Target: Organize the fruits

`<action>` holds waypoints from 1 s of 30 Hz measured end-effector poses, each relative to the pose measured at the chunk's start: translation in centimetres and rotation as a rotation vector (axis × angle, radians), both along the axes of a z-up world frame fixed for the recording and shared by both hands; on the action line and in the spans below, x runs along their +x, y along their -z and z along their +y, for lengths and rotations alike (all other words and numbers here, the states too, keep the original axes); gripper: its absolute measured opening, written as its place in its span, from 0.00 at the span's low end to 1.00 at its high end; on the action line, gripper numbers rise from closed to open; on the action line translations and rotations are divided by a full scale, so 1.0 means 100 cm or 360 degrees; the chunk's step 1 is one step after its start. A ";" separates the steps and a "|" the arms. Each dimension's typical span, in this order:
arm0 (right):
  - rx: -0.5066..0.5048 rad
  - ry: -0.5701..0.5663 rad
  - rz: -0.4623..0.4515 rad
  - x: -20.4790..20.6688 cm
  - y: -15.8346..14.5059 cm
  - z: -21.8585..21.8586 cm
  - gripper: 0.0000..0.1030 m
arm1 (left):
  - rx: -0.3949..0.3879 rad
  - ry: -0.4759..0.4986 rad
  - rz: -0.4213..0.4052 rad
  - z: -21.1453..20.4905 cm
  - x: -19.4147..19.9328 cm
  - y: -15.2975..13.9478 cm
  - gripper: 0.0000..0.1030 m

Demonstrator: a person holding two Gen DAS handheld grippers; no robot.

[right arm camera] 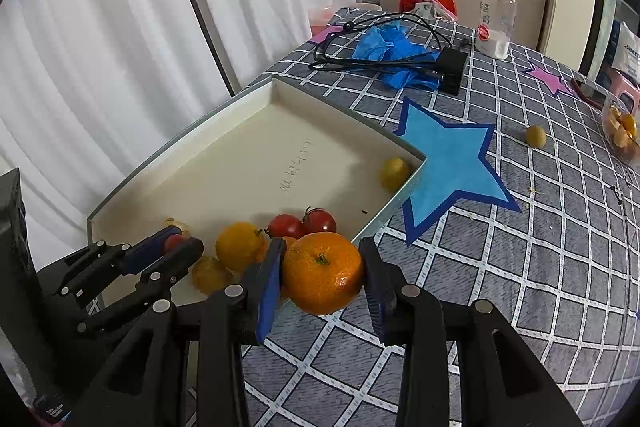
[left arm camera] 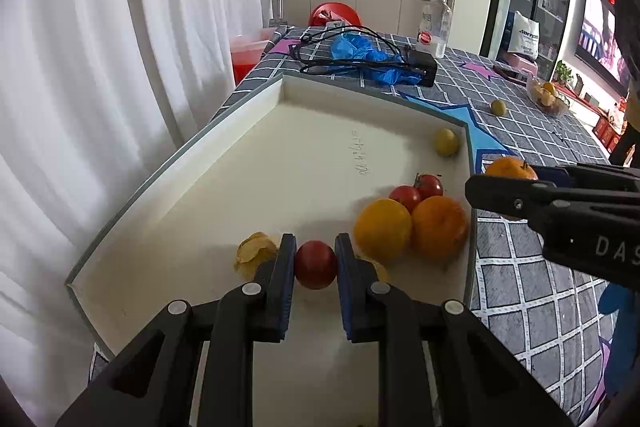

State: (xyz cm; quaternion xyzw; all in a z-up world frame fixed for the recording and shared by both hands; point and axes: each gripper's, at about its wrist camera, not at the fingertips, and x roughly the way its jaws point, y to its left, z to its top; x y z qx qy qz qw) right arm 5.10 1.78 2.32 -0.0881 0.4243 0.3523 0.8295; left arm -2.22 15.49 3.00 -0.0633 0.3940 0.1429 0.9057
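Note:
A shallow white tray (left arm camera: 224, 187) lies on the checked tablecloth; it also shows in the right wrist view (right arm camera: 256, 155). My left gripper (left arm camera: 315, 263) is shut on a red tomato (left arm camera: 315, 265) low over the tray's near part. My right gripper (right arm camera: 322, 273) is shut on an orange mandarin (right arm camera: 322, 271), held over the tray's right rim. In the tray lie two oranges (left arm camera: 384, 229) (left arm camera: 440, 227), two tomatoes (left arm camera: 418, 191), a small yellow fruit (left arm camera: 446, 142) and husked yellow fruits (left arm camera: 254, 253).
On the cloth beyond the tray lie a small yellow fruit (right arm camera: 536, 135), a blue glove pile with black cables and adapter (right arm camera: 400, 55), a water bottle (right arm camera: 496, 17) and a clear bowl of fruit pieces (right arm camera: 622, 129). White curtains hang at the left.

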 end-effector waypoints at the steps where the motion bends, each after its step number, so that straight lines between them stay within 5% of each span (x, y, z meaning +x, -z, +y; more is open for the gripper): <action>1: 0.0002 0.0001 0.0000 0.001 0.000 -0.001 0.38 | 0.0001 0.0002 0.0000 0.000 0.000 0.000 0.21; 30: 0.0048 0.0098 -0.0002 0.003 0.000 -0.037 0.38 | 0.0022 0.0092 -0.0018 -0.026 0.001 -0.005 0.21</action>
